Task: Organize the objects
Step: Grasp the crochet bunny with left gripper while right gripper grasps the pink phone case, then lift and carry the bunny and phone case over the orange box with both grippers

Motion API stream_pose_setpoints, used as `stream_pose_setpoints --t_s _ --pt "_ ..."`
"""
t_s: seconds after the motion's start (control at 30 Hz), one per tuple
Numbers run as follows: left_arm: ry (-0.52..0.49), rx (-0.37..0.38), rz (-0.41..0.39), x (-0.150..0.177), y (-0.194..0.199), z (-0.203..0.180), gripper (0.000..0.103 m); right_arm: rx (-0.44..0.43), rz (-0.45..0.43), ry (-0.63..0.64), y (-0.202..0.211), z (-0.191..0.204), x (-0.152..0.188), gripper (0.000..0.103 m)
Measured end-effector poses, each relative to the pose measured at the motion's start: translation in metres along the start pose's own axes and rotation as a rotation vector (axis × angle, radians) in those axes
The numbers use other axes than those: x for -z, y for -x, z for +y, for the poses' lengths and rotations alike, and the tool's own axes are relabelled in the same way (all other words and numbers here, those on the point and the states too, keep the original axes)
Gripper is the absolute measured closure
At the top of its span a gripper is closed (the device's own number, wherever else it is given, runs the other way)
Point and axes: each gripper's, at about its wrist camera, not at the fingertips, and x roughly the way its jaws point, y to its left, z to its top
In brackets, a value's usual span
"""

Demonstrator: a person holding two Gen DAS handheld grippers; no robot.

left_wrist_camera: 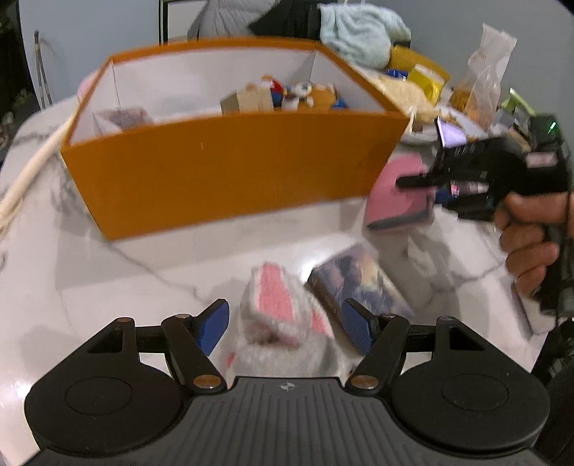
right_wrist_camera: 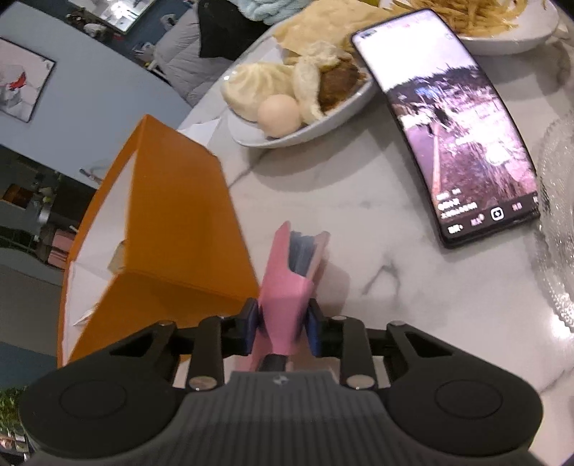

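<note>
White marble tabletop (left_wrist_camera: 107, 286) — orange box (left_wrist_camera: 229, 172), phone (right_wrist_camera: 455, 129) — blue wall (left_wrist_camera: 89, 28)

Black grippers (left_wrist_camera: 285, 324) — blue ribbed pads (left_wrist_camera: 211, 328), brass-coloured pivot screws, round housings, ridged grey body.

Table (left_wrist_camera: 107, 286) – glossy marble; orange box (left_wrist_camera: 222, 172) – matt card; bunny toy (left_wrist_camera: 283, 322) – fuzzy plush.
</note>
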Motion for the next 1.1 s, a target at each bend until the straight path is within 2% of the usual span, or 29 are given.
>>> stream_pose_setpoints --t_s 0.17,0.57,0.73,0.77,0.9,1.1 --pt "0.01 0.024 0.064 0.009 -0.014 0.005 0.021 0.006 0.009 0.032 0.002 0.006 0.003 0.078" --pt "0.034 0.075 0.098 0.005 -0.037 0.01 0.019 0.012 0.055 0.038 -0.012 0.008 0.008 0.074" --pt "0.02 0.07 0.089 0.004 -0.041 0.008 0.02 0.001 0.073 0.047 -0.02 0.009 0.007 0.073" --pt "0.026 0.069 0.082 0.004 -0.041 0.009 0.021 -0.003 0.078 0.04 -0.022 0.007 0.007 0.073" --pt "0.054 0.068 0.071 0.001 -0.037 0.012 0.036 0.0 0.081 0.059 -0.019 0.01 0.005 0.076" --pt "0.037 0.074 0.041 0.0 -0.025 0.012 0.038 -0.023 0.068 0.056 0.0 0.012 0.004 0.078"
